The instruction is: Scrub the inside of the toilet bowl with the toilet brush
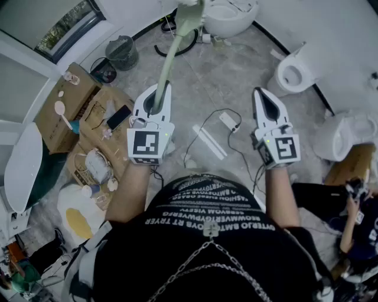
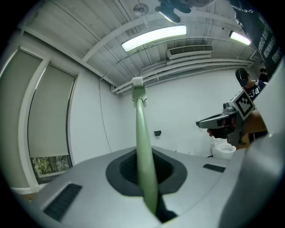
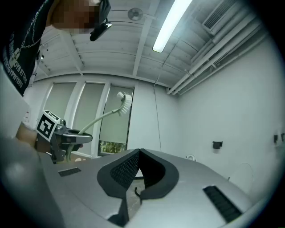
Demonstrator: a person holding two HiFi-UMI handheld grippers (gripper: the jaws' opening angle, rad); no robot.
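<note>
While the toilet brush (image 1: 171, 56) is clamped by its pale green handle between the jaws of the left gripper (image 1: 159, 91), its bristle head points up and away from the person, toward the white toilet bowl (image 1: 227, 17) at the far edge of the floor (image 1: 236, 65). The brush is in the air and touches no bowl. A second toilet (image 1: 293, 74) stands at the far right edge of the floor, against the wall. The right gripper (image 1: 260, 93) is held beside the left, jaws closed tip to tip with nothing between them. Judged step: carrying the brush to a bowl, with scrubbing not yet begun. The next move calls for closing on the bowl, tipping the left gripper so that the bristle head passes below the rim, and keeping the clamp firm against the leverage of the long handle.
</note>
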